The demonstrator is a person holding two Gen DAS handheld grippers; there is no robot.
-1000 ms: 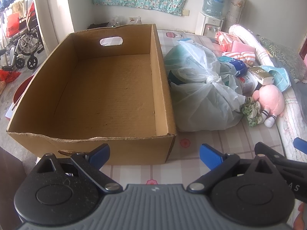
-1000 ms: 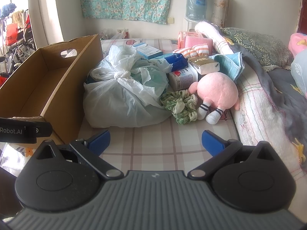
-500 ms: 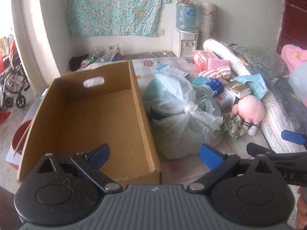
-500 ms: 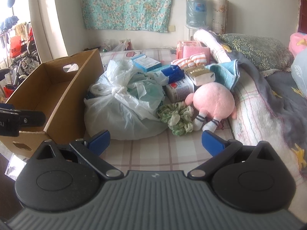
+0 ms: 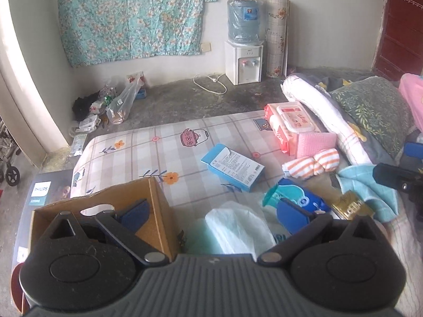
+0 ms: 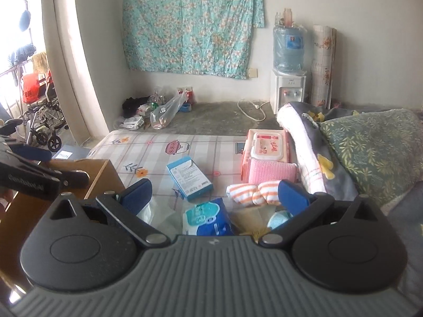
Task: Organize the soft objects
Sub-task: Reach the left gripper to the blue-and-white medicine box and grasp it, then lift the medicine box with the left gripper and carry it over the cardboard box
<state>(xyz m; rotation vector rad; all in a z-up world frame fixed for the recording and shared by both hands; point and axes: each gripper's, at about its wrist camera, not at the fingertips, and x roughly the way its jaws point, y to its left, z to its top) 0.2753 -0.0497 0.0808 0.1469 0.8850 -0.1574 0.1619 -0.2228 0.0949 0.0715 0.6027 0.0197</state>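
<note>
Both grippers [image 5: 214,211] [image 6: 215,194] raised, jaws apart.

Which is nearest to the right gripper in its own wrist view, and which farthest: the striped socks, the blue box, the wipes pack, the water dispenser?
1. Striped socks: just ahead of the right gripper, beside its right finger.
2. Blue box: slightly further, left of centre on the mat.
3. Wipes pack: behind the socks, right of centre.
4. Water dispenser: against the far wall.

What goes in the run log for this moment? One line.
left gripper: open, empty | right gripper: open, empty | box: beside bag | nothing grasped
</note>
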